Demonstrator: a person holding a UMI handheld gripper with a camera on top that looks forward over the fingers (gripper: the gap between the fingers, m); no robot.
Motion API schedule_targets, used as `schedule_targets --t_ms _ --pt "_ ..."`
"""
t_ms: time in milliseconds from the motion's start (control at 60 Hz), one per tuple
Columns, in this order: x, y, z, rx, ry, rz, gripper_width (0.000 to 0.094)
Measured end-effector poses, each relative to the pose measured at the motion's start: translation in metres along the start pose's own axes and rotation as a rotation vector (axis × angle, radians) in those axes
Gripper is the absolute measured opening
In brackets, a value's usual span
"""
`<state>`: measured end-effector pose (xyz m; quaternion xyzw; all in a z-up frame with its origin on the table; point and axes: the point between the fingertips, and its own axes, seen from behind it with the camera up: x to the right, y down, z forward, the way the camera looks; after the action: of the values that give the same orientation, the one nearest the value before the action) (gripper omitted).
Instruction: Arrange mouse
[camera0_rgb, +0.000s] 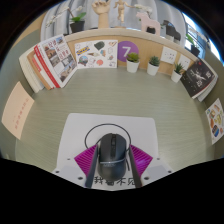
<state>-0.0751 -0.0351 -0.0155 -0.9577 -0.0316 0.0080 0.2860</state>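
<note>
A dark grey mouse (111, 152) sits between my two fingers, over a white mat (78, 128) on the pale green tabletop. My gripper (111, 141) is shut on the mouse, with the magenta pads (86, 158) pressed against its left and right sides. The mouse's nose points away from me and its tail end is hidden low between the fingers. I cannot tell whether the mouse rests on the mat or hangs just above it.
Books and cards (55, 60) lean along the back left, with a purple card (126, 50) behind. Small potted plants (132, 61) stand in a row at the back right. A pale sheet (16, 110) lies at the left and a booklet (215, 118) at the right.
</note>
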Motion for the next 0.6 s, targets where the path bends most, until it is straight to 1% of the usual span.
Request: schedule_targets --t_ms 33,83,183,350,417,600 --pt "0.002 -0.004 -0.004 0.010 0.003 -0.014 0.0681" --pt "0.004 -0.016 -0.014 0.031 -0.006 -0.034 0.0862" --pt "0.012 -0.046 -0.047 0.075 -0.035 -0.024 0.0857" --pt "0.045 -0.112 -0.119 0.199 -0.039 0.055 0.0848" --pt "0.059 -0.134 -0.144 0.255 -0.021 0.059 0.0849" --pt "0.093 -0.168 -0.194 0.355 0.010 0.021 0.0849"
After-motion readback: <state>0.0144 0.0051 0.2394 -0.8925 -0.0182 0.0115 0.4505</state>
